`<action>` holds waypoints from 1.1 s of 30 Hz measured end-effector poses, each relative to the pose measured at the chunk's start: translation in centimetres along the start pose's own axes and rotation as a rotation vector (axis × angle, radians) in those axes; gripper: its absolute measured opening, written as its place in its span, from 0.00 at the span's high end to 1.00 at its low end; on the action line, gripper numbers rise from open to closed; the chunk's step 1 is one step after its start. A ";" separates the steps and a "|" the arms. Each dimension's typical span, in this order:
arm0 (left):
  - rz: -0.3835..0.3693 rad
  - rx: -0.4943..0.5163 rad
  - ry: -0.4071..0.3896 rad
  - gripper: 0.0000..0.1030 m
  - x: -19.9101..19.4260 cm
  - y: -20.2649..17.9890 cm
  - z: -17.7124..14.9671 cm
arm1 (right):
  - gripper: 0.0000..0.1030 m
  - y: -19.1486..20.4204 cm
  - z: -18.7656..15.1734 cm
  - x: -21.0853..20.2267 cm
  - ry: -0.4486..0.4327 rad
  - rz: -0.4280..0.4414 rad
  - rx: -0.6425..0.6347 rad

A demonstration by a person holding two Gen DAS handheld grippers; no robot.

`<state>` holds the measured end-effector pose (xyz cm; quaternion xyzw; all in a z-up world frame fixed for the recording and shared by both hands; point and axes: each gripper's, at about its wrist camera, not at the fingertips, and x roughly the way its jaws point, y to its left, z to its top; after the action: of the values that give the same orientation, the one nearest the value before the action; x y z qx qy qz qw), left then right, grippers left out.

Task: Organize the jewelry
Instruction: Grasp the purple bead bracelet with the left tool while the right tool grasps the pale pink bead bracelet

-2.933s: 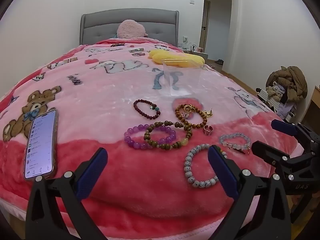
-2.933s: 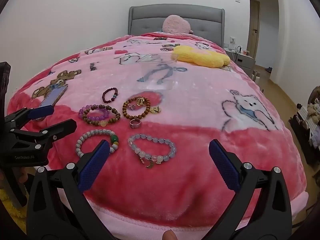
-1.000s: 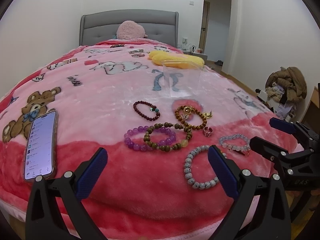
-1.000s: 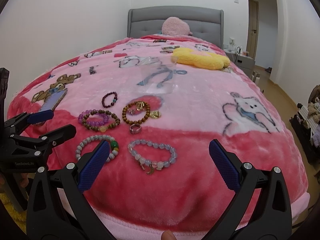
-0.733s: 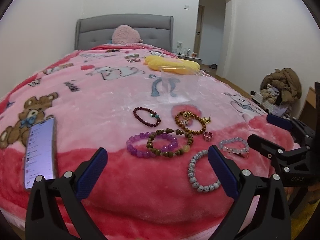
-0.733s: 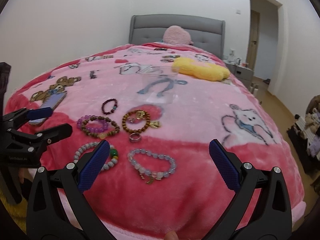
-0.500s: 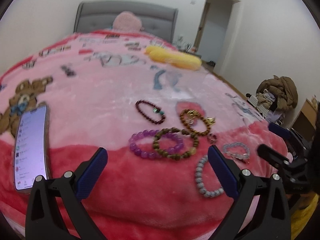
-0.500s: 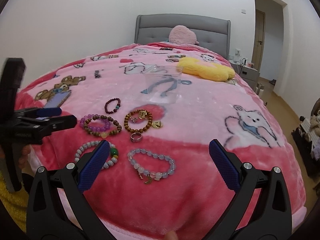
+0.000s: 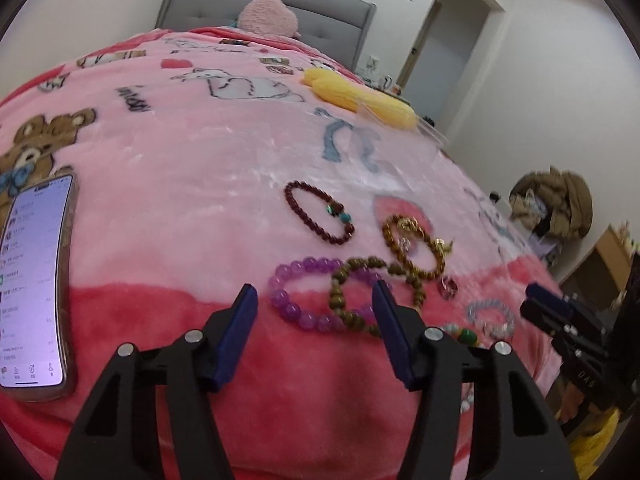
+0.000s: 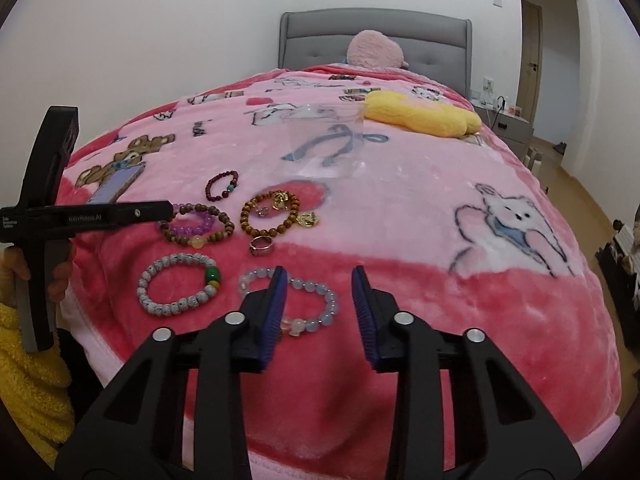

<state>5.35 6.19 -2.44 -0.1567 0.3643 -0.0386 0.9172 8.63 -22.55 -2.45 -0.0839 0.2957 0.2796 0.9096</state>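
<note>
Left gripper (image 9: 314, 300): half open, empty, hovering low; purple bracelet (image 9: 304, 300) and wood-bead bracelet (image 9: 360, 292) overlap just ahead between its fingers. Risk: closing here snags both, or pinches blanket (image 9: 180, 168) pile.

Right gripper (image 10: 318, 284): narrower gap, empty; pale bracelet (image 10: 320, 304) just ahead, partly under its left finger. Risk: smooth beads slip out sideways. Clear box (image 10: 324, 140) far ahead, so a long carry.

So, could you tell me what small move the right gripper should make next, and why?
Probably ease the right gripper down onto the pale blue bead bracelet: its open jaws already frame the bracelet's right side on the blanket, holding nothing, with the clear container beyond.
</note>
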 end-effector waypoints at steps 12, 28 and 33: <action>0.022 -0.018 0.032 0.56 1.8 0.5 0.6 | 0.85 0.5 -0.3 2.4 0.084 -0.019 -0.038; 0.064 0.015 0.022 0.70 1.7 -0.2 0.2 | 0.93 0.7 -0.6 2.6 0.089 -0.042 -0.055; 0.076 0.037 0.018 0.74 1.7 -0.4 0.1 | 0.95 0.6 -0.6 2.6 0.089 -0.046 -0.060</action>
<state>6.68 5.52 -3.32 -0.1254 0.3777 -0.0117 0.9173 9.72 -21.02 -4.50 -0.1305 0.3254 0.2634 0.8987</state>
